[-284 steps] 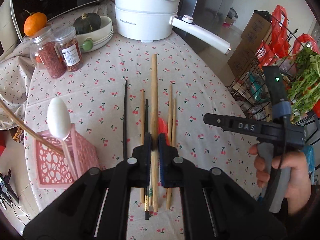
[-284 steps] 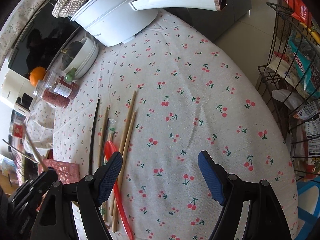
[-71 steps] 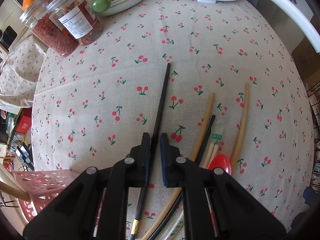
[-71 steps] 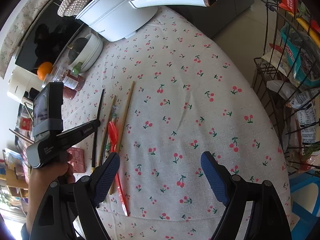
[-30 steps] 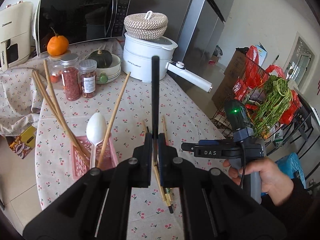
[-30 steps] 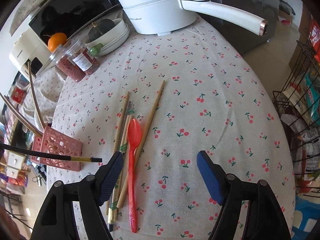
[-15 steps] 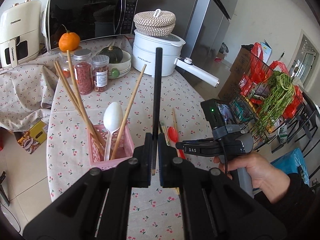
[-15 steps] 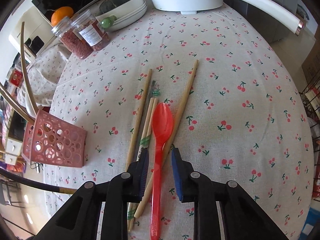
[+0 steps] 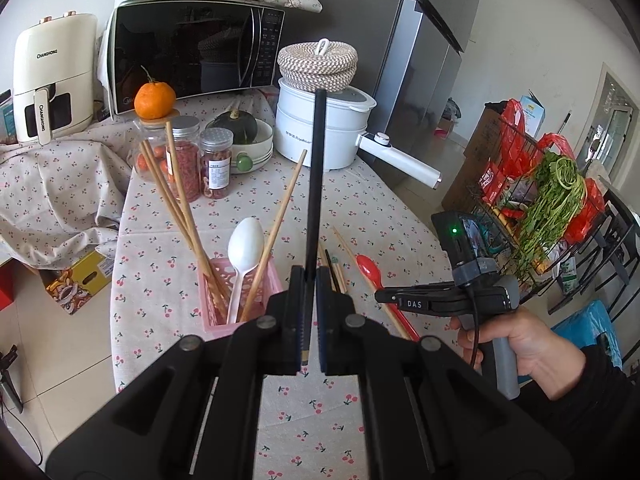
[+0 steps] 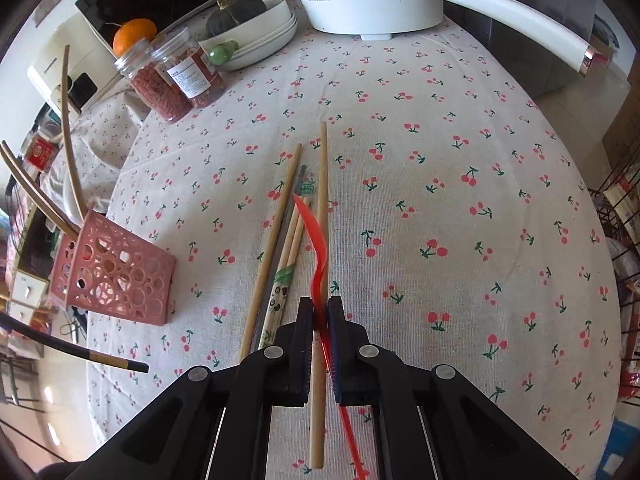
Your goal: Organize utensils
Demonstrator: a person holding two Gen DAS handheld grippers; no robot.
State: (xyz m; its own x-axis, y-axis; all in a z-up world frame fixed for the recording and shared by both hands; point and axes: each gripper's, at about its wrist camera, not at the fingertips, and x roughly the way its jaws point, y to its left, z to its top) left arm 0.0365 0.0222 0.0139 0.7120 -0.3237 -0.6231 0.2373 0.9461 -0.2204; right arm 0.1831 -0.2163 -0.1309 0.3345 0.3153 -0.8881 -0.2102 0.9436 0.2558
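Observation:
My left gripper (image 9: 307, 280) is shut on a black chopstick (image 9: 316, 176) and holds it upright above the table, just right of the pink utensil basket (image 9: 262, 280). The basket holds several wooden chopsticks (image 9: 180, 208) and a white spoon (image 9: 245, 242). My right gripper (image 10: 320, 312) is shut on the red plastic spoon (image 10: 316, 240), turned on its edge over the cloth. Several wooden chopsticks (image 10: 276, 236) lie beside it, and one long one (image 10: 322, 216) runs under the jaws. The black chopstick (image 10: 72, 350) and the basket (image 10: 112, 276) show at the left of the right wrist view.
A white pot (image 9: 324, 136) with a long handle (image 10: 504, 16), two jars (image 9: 200, 162), a bowl with a squash (image 9: 244, 132) and an orange (image 9: 155, 100) stand at the table's far end. A wire rack with greens (image 9: 552, 200) stands to the right.
My right gripper has closed on the red spoon, which now stands on its edge. My left gripper has carried the black chopstick a little closer to the basket.

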